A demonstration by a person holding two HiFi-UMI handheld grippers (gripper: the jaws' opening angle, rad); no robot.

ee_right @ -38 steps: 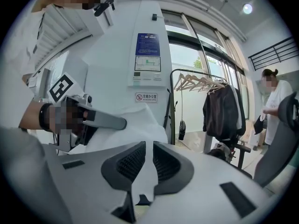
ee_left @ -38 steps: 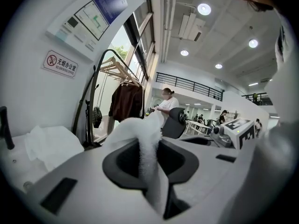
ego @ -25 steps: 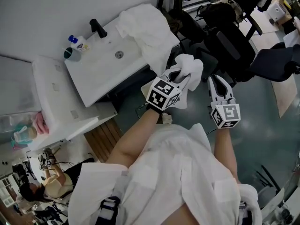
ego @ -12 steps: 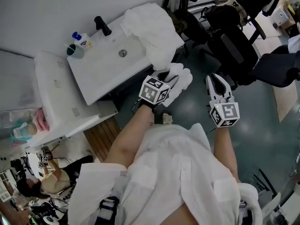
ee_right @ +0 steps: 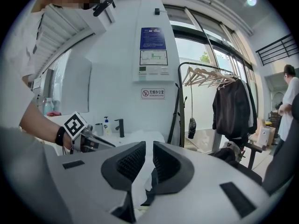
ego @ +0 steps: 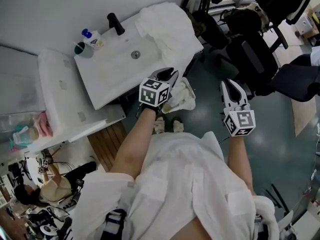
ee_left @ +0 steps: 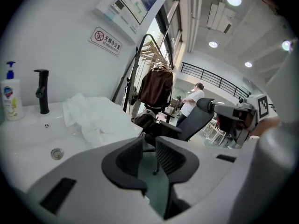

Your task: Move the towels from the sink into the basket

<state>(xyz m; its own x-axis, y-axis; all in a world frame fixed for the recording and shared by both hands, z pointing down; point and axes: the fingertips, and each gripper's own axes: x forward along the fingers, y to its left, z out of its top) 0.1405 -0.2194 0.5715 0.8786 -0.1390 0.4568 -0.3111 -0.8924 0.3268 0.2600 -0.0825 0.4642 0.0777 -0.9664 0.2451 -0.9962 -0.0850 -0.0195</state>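
Observation:
A large white towel (ego: 167, 29) lies bunched over the right end of the white sink (ego: 110, 74); it also shows in the left gripper view (ee_left: 93, 118). A smaller white towel (ego: 182, 91) lies in the basket (ego: 170, 107) on the floor below the sink's front corner. My left gripper (ego: 167, 73) hovers at the sink's front edge, above and left of that towel. Its jaws (ee_left: 145, 146) have just been closing, and a narrow gap with nothing in it remains. My right gripper (ego: 231, 86) hangs over the floor to the right, jaws (ee_right: 149, 155) together and empty.
A black tap (ego: 115, 23), a soap bottle (ego: 92, 38) and a cup (ego: 81, 49) stand at the sink's back. Black office chairs (ego: 255, 59) crowd the floor to the right. A clothes rack with a dark jacket (ee_left: 156, 85) stands beyond the sink.
The left gripper carried the small towel left and down, let it go, and moved on toward the sink. The towel now lies in the basket. The right gripper barely shifted.

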